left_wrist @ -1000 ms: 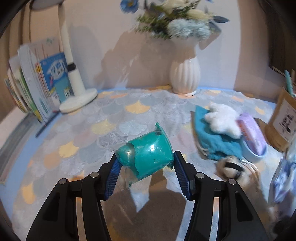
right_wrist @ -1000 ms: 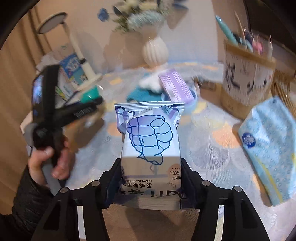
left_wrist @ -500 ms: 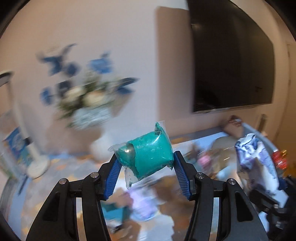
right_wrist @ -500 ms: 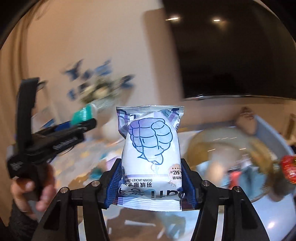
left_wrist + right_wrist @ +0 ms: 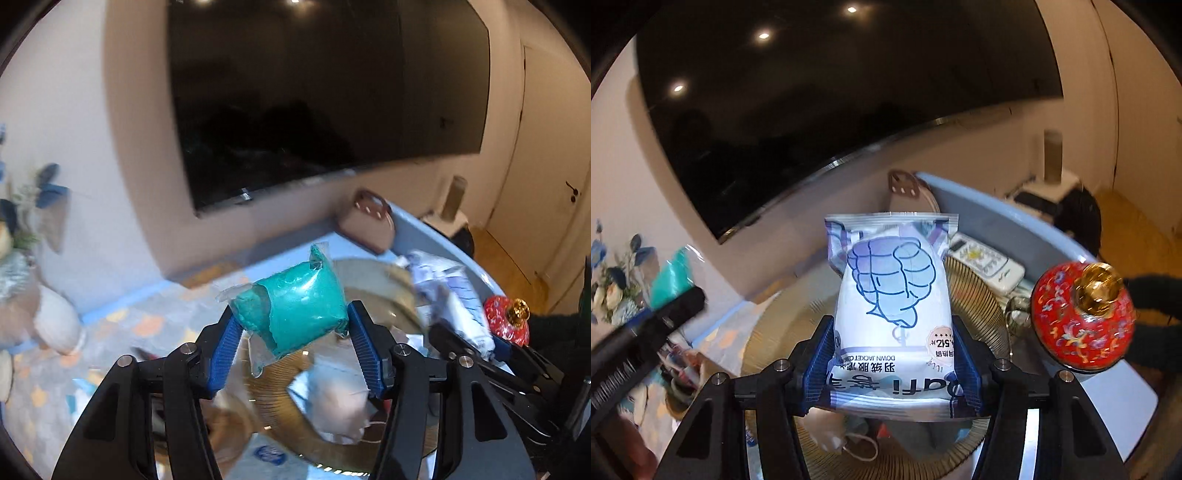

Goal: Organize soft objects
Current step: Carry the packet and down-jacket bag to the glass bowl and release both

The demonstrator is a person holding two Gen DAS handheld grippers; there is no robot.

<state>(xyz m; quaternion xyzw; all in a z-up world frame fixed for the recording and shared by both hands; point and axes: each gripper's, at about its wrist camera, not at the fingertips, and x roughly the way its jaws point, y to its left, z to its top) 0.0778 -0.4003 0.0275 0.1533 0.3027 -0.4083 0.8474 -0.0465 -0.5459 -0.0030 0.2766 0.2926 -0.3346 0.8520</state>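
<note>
Both packs have been carried from the table to over the wire basket (image 5: 982, 295); the teal pack (image 5: 295, 308) is being eased by the left gripper (image 5: 291, 336), its jaws opening, pads touching; the wipes pack (image 5: 892, 317) is being clamped by the right gripper (image 5: 892, 363) beside the red jar (image 5: 1082, 317).

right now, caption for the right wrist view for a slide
Right tongs grip a white-and-blue wipes pack above a wire basket, beside a red jar.

The white and blue plastic wipes packet with a drawn puffer jacket (image 5: 892, 314) stands upside down to the camera, so its print reads inverted: "DOWN JACKET", large partly hidden letters "afi", Chinese characters, and a round label with "512".
</note>
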